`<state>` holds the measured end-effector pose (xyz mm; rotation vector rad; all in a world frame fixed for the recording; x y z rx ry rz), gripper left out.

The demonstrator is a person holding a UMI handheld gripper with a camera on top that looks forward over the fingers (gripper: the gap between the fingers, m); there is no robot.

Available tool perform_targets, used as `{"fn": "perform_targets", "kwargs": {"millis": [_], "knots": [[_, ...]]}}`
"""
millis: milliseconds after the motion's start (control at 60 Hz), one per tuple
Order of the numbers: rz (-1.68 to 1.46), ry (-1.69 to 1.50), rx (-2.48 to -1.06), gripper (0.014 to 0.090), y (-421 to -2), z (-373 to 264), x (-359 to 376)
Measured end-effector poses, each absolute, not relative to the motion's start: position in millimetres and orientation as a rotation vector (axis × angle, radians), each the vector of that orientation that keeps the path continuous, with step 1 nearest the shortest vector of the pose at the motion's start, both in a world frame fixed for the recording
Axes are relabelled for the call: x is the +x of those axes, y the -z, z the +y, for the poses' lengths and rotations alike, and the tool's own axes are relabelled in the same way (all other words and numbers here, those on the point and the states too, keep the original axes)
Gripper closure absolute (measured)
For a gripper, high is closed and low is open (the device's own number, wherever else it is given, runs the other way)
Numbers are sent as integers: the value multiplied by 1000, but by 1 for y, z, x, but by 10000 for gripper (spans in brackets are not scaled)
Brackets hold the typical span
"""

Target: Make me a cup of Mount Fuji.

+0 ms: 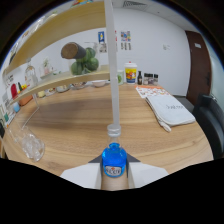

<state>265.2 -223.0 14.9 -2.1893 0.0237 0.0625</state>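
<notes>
1. Wooden tabletop [90, 125] is stretching ahead toward a white wall, with a two-tier wooden shelf [60, 82] curving along one side.
2. A small blue bottle with a label [114, 161] is sitting pinched between the two fingers of the gripper [114, 172], its long axis pointing forward, away from the camera.
3. A clear glass cup holding ice [31, 144] is standing well off to the side, so the bottle probably needs swinging across toward it.
4. A folded white cloth [171, 111] is lying on the far side.
</notes>
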Motion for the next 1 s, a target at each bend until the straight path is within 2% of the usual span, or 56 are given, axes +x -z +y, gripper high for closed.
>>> {"fn": "perform_targets", "kwargs": {"millis": [333, 450, 517, 567, 750, 850, 1000], "knots": [[14, -28, -2215, 658, -13, -236, 267], [33, 11, -2187, 450, -31, -244, 271], [58, 38, -2163, 271, -50, -249, 272], [81, 56, -2137, 205, -67, -253, 271], [150, 27, -2046, 197, -135, -271, 229], [120, -12, -2038, 233, -151, -281, 182], [64, -30, -2031, 230, -157, -284, 112]]}}
